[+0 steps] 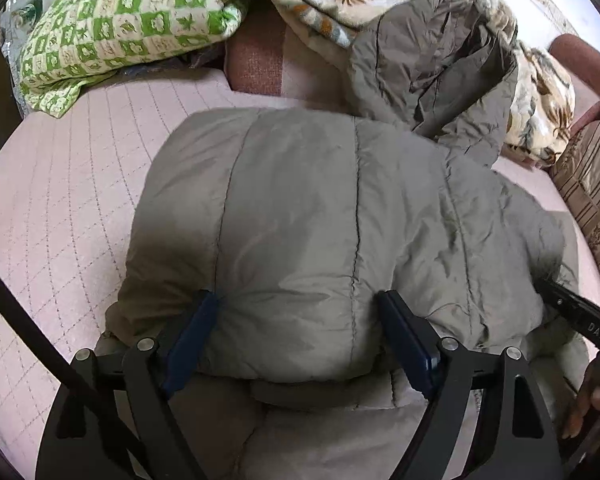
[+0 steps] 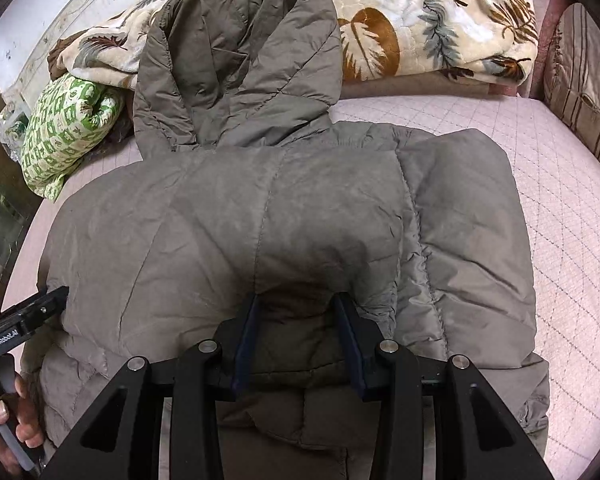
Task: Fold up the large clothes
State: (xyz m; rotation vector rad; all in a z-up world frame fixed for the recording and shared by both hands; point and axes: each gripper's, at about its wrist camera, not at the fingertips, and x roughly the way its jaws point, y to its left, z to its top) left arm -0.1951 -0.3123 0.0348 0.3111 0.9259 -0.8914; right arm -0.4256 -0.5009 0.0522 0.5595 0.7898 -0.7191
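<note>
Pressing in from the left, the left gripper (image 1: 298,334) is sitting with jaws apart around the jacket's (image 1: 320,220) folded hem on the bed (image 1: 60,184); right gripper (image 2: 296,338) is straddling a bulge, also apart. Next move likely needs both clamping, then doubling toward the hood (image 2: 240,60). No containers showing.

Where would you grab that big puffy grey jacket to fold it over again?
By the near folded edge of the jacket, coming from the front, low along the pink quilted bed cover. That edge bulges toward both grippers, left and right, whose open fingers already straddle it; the hood lies at the far end.
</note>
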